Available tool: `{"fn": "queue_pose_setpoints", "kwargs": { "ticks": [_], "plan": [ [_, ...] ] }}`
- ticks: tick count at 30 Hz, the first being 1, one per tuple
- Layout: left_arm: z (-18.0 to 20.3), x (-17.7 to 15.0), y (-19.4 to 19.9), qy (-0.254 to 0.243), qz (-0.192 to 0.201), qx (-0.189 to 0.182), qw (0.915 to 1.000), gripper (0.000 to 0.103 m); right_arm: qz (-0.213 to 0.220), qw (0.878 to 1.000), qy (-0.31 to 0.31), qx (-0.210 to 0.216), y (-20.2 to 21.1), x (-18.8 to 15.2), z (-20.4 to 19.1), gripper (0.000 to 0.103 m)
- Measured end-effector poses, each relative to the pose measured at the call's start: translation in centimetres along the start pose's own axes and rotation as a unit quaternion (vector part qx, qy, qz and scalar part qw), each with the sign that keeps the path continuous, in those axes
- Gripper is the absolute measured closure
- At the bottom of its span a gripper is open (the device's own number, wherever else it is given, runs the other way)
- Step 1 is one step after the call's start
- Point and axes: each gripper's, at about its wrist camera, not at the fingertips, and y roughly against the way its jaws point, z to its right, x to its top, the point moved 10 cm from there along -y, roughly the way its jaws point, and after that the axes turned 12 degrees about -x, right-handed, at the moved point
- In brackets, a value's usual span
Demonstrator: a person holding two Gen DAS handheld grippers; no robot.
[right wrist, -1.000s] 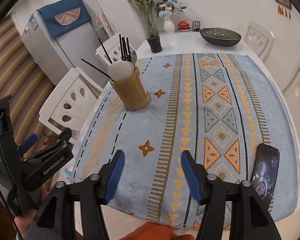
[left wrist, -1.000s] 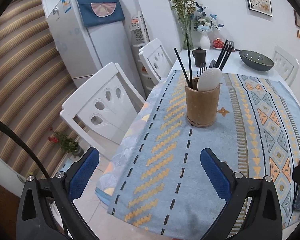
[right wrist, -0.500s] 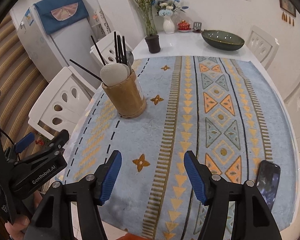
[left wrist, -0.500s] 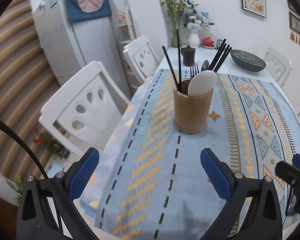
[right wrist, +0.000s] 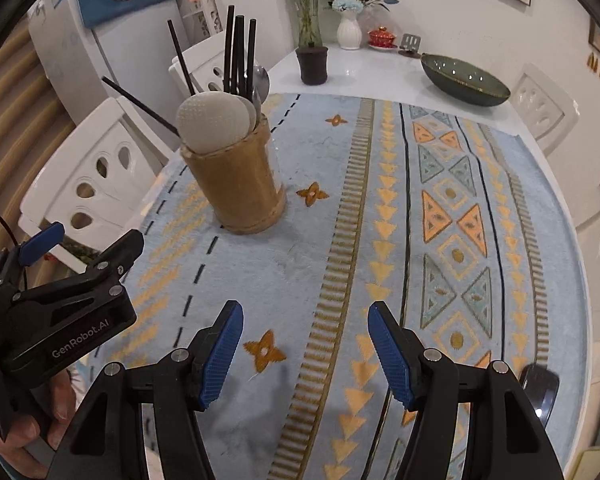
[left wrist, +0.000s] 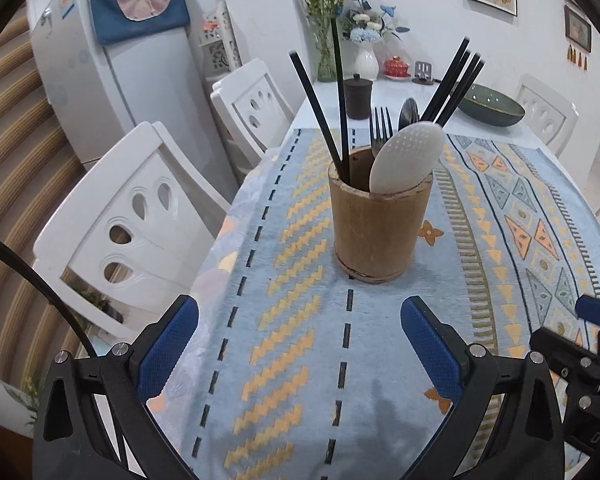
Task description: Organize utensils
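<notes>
Nearest the cameras, the left tool (left wrist: 300, 344) stands wide with nothing between its pads, the right tool (right wrist: 305, 354) narrower and likewise empty, both above the patterned cloth (right wrist: 380, 240) on the counter (right wrist: 380, 64). Beyond them one bamboo holder (left wrist: 376, 228) stands upright with six black chopsticks (left wrist: 452, 80), one white rice paddle (left wrist: 404, 160), one fork (left wrist: 381, 128) and one spoon (left wrist: 408, 110). Farther off sits one dark bowl (right wrist: 464, 80).

Utensil handles hidden inside bamboo holder (left wrist: 380, 224), phone (right wrist: 540, 394) partly behind right tongs (right wrist: 305, 350)

Both wrist views look steeply down over the table (left wrist: 380, 420), sharing the holder (left wrist: 380, 228) (right wrist: 236, 184); left nearer, right from its right.
</notes>
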Motion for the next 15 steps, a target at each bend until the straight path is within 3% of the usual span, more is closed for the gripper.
{"fn": "queue_pose_setpoints", "kwargs": {
  "ticks": [15],
  "plan": [
    [0.6, 0.1, -3.2, -0.021, -0.026, 0.001, 0.9994, 0.002, -0.017, 0.999, -0.010, -0.025, -2.5, 1.1, 0.7, 0.040]
  ]
}}
